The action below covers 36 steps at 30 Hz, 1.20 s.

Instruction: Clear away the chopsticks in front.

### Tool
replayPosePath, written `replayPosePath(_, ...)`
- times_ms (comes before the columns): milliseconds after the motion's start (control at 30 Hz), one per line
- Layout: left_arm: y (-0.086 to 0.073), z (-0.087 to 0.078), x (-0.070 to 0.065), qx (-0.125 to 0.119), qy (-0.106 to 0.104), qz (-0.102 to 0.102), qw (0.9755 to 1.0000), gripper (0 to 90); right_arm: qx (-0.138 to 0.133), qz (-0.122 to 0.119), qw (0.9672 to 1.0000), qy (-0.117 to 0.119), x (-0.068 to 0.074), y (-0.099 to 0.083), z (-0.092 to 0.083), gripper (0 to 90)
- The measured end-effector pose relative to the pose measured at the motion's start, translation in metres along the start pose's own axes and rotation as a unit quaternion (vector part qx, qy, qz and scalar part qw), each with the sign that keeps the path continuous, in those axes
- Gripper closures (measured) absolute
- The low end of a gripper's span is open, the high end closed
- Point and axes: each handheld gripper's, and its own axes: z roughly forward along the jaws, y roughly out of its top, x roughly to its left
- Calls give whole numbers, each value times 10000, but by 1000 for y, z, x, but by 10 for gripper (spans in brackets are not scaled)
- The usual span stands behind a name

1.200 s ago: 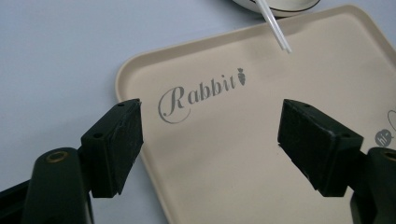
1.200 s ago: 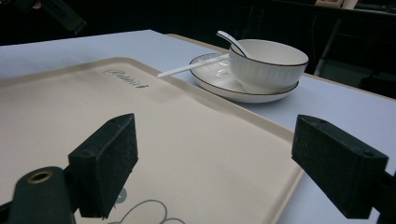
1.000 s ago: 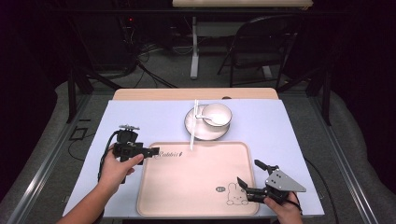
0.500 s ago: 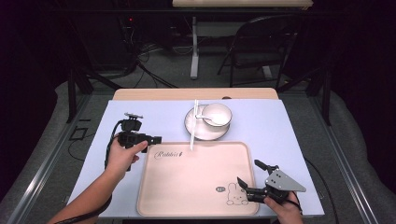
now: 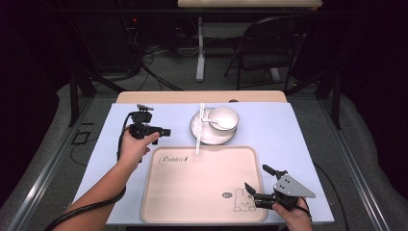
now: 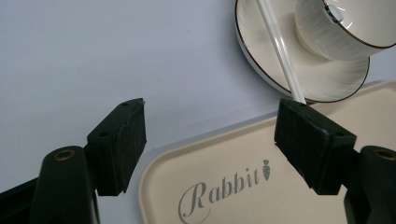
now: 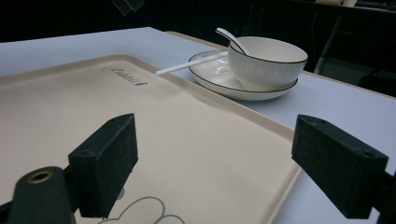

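The left gripper (image 5: 163,132) hovers with jaws spread wide and empty, near the tray's (image 5: 202,211) far left corner, just beside the 2 white chopsticks (image 5: 199,130). These lie across the plate (image 5: 198,131), tips on the tray rim. A bowl (image 5: 225,117) sits on the plate, holding what looks like a spoon (image 7: 227,38). The right gripper (image 5: 255,182) rests spread and empty at the tray's near right corner.
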Motion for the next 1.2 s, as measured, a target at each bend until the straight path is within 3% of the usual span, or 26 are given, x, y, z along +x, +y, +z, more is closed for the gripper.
replayPosePath(333,19,15,-8,73,-78,-97,9999,275,17,-8,10000,22,0,0,0,140)
replayPosePath(633,33,29,-15,-5,-109,-148,9998,300,17,-12,10000,28,0,0,-1,140)
replayPosePath(767,37,35,-18,31,-157,-39,9999,269,16,-21,10000,32,0,0,-1,140)
replayPosePath(933,41,45,-23,27,-57,105,9999,238,19,-20,10000,37,0,0,-1,140)
replayPosePath(1200,44,57,-24,61,2,136,9999,233,25,-20,10000,48,0,0,-1,140)
